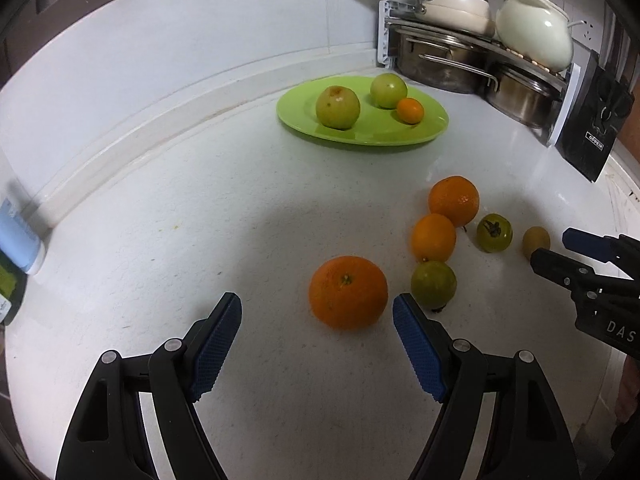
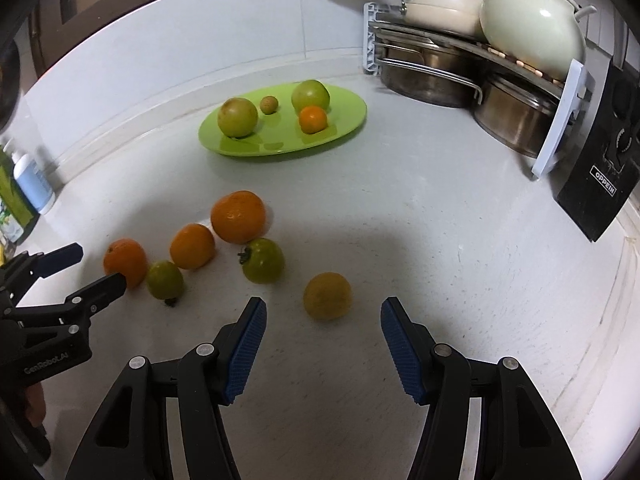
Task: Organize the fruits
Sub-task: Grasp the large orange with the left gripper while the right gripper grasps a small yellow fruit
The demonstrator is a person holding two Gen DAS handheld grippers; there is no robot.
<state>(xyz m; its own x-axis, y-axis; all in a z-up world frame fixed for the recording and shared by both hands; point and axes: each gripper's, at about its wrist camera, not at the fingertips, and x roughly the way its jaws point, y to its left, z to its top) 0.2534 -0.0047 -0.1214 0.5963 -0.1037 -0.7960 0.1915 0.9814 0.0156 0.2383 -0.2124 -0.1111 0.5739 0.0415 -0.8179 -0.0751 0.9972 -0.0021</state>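
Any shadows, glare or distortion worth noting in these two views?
Left wrist: fisheye bends the wall edge; a soft shadow pools on the counter around the orange. Right wrist: same curvature, a shadow ahead of the open right claw, glare on the pot. Both dim, corners vignetted.

The left hand-held gripper (image 1: 317,312) is wide open over the white tabletop (image 1: 160,240), and a big orange (image 1: 348,292) sits just in front of it, closer to the blue pad (image 1: 418,350) on the right. Next to the big orange sit a green fruit (image 1: 433,284), two more oranges (image 1: 434,237) (image 1: 454,201), a green tomato (image 1: 494,232) and a small brown fruit (image 1: 536,241), with the right hand-held gripper (image 1: 550,247) open beside the brown one. Farther back, a green plate (image 1: 362,134) holds two green apples (image 1: 338,107) (image 1: 388,91) and a little orange (image 1: 410,110), and pots (image 1: 440,60) stand in the corner.
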